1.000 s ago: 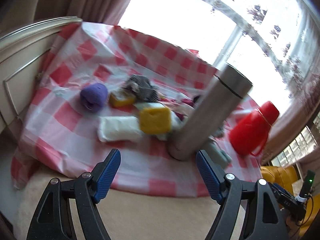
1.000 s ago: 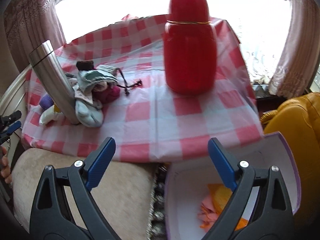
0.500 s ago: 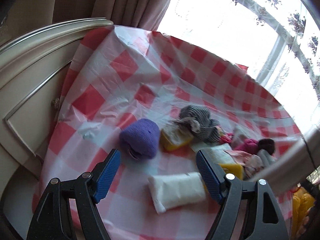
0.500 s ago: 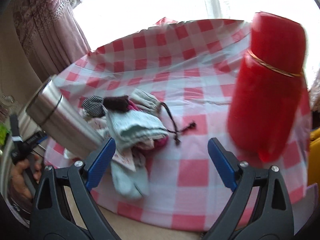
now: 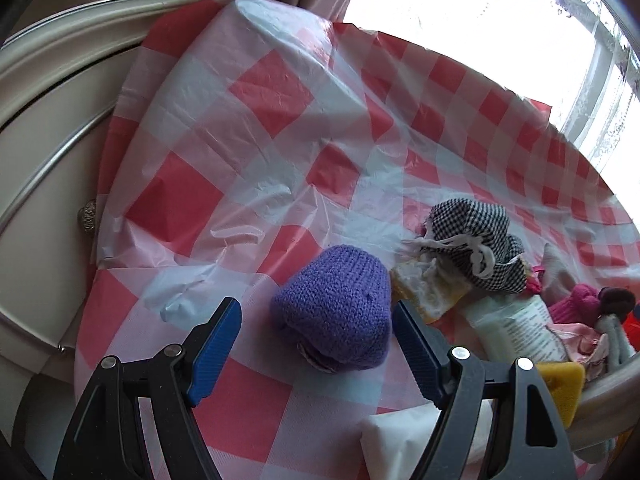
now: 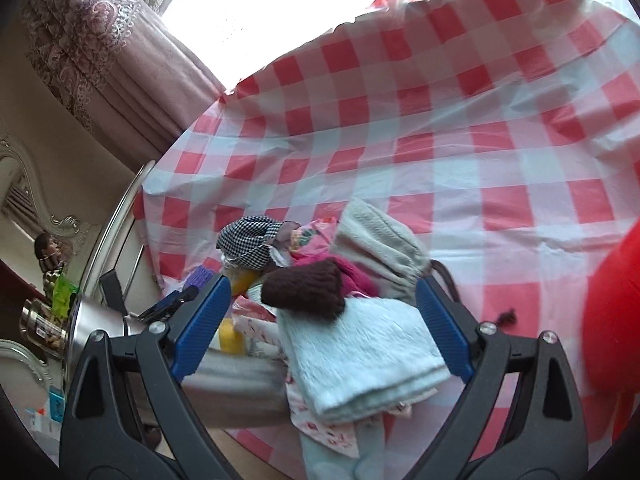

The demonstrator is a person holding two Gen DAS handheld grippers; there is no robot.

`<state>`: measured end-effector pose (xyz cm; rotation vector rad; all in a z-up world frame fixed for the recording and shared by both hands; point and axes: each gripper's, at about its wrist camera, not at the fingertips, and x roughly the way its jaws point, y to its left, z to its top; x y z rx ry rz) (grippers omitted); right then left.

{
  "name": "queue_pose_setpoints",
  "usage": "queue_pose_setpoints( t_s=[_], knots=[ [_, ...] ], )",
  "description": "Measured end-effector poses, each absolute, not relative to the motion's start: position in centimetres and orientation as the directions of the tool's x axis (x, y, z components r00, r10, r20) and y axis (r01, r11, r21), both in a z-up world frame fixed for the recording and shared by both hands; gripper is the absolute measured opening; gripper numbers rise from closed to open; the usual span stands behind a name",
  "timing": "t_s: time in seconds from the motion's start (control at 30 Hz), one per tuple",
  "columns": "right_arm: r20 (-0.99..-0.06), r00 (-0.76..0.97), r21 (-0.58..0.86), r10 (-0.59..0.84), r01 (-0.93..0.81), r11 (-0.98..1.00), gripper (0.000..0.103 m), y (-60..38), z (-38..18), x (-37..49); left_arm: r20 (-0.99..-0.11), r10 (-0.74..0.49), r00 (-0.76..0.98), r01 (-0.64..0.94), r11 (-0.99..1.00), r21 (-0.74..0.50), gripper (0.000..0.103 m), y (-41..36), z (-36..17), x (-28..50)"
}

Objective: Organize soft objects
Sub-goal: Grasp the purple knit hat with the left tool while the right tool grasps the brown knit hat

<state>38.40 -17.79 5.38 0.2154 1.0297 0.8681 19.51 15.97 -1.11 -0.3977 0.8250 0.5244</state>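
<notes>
A heap of soft things lies on the red-and-white checked tablecloth [image 5: 256,96]. In the left wrist view my left gripper [image 5: 318,342] is open, its jaws either side of a purple knitted piece [image 5: 336,312]. Beside it lie a black-and-white checked pouch [image 5: 476,240], a yellow sponge [image 5: 560,388] and a white packet [image 5: 396,444]. In the right wrist view my right gripper [image 6: 324,328] is open over a pale blue folded towel [image 6: 364,356], with a brown knitted piece [image 6: 308,292] and a grey drawstring bag [image 6: 380,244] just beyond.
A steel flask [image 6: 224,376] stands at the heap's left in the right wrist view and crosses the lower right of the left wrist view [image 5: 608,392]. A red flask [image 6: 612,320] stands at the right. A cream cabinet [image 5: 44,136] borders the table's left side.
Both grippers have moved in close over the table. The left one came up to the purple knitted piece, the right one over the sock and towel heap. Both stayed open.
</notes>
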Motion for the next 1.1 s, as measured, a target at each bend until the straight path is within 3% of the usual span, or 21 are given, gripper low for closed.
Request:
queue_pose_setpoints(
  t_s=[0.3, 0.37, 0.57, 0.8, 1.1],
  knots=[
    [-0.720, 0.112, 0.543, 0.685, -0.525, 0.656, 0.093, -14.7, 3.2, 39.5, -0.785, 0.268, 0.559, -0.549, 0.829, -0.107, 0.078, 16.2, -2.1, 21.5],
    [-0.721, 0.094, 0.554, 0.686, -0.516, 0.654, 0.076, -14.7, 2.7, 39.8, -0.794, 0.242, 0.558, -0.530, 0.840, -0.116, 0.067, 16.1, -2.5, 21.9],
    [-0.726, 0.067, 0.557, 0.685, -0.526, 0.642, 0.056, -14.6, 1.8, 39.6, -0.792, 0.237, 0.563, -0.526, 0.842, -0.122, 0.059, 16.0, -2.5, 21.8],
    [-0.688, 0.185, 0.532, 0.702, -0.529, 0.661, 0.053, -16.8, 3.7, 38.8, -0.782, 0.236, 0.577, -0.533, 0.834, -0.142, 0.053, 15.9, -2.2, 21.0],
    [-0.697, 0.389, 0.391, 0.602, -0.499, 0.774, 0.053, -21.6, 5.0, 35.4, -0.755, 0.240, 0.611, -0.537, 0.826, -0.173, 0.053, 15.2, -0.9, 18.7]
  ],
)
